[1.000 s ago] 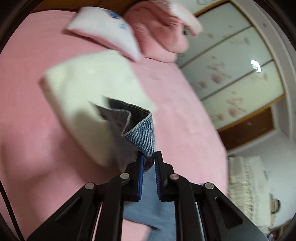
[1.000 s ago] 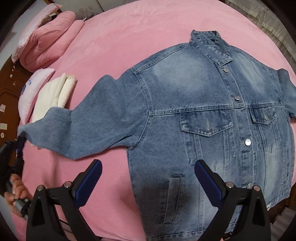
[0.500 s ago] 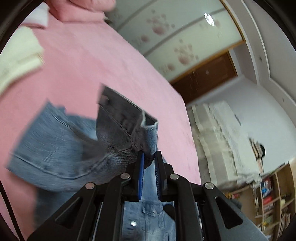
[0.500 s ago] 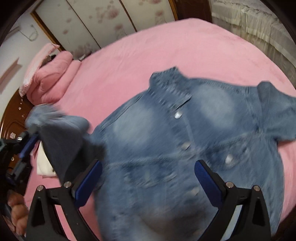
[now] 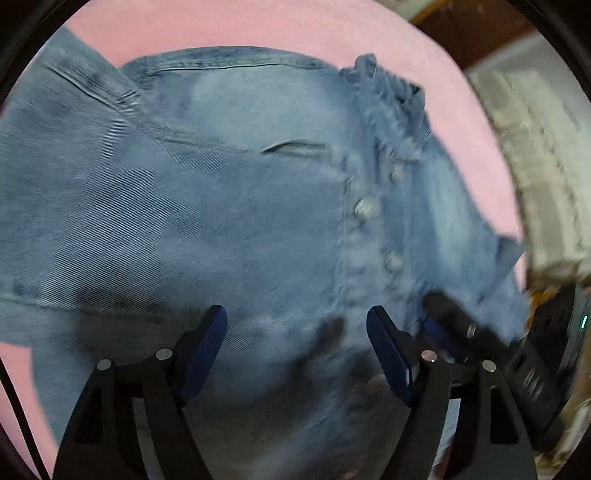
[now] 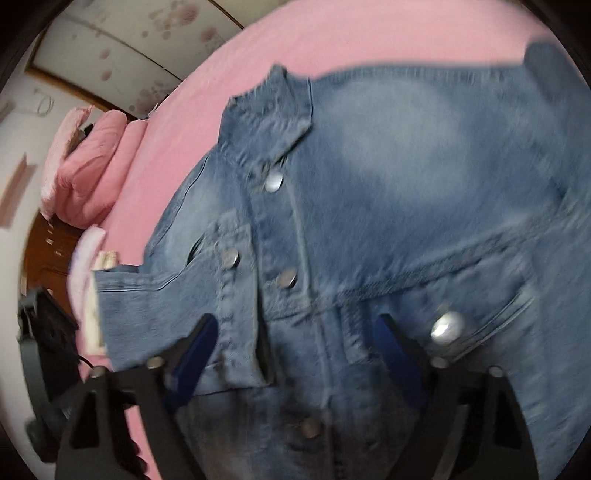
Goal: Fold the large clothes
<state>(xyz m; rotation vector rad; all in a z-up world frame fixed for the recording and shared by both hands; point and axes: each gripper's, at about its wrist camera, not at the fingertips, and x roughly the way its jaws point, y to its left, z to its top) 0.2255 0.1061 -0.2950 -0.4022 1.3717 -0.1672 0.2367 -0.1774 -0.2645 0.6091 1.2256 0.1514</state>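
Note:
A blue denim jacket [image 5: 240, 206] lies front up on the pink bed [image 5: 258, 26]. One sleeve [image 6: 166, 299] is folded across its chest, the cuff near the button placket. My left gripper [image 5: 297, 332] is open and empty just above the folded sleeve. My right gripper [image 6: 295, 339] is open and empty, low over the jacket's front by the chest pocket [image 6: 461, 314]. The collar [image 6: 269, 114] points to the far side. The other gripper shows at the right edge of the left wrist view [image 5: 480, 332].
A folded pink quilt [image 6: 96, 170] and a pillow [image 6: 83, 266] lie at the head of the bed, by a wooden headboard [image 6: 44, 251]. A wardrobe with flower-print doors [image 6: 129, 40] stands beyond. A white lace cover [image 5: 535, 166] hangs past the bed's edge.
My left gripper carried the sleeve cuff over the jacket's chest, then opened and let it go. The right gripper moved closer and lower over the jacket front, staying open.

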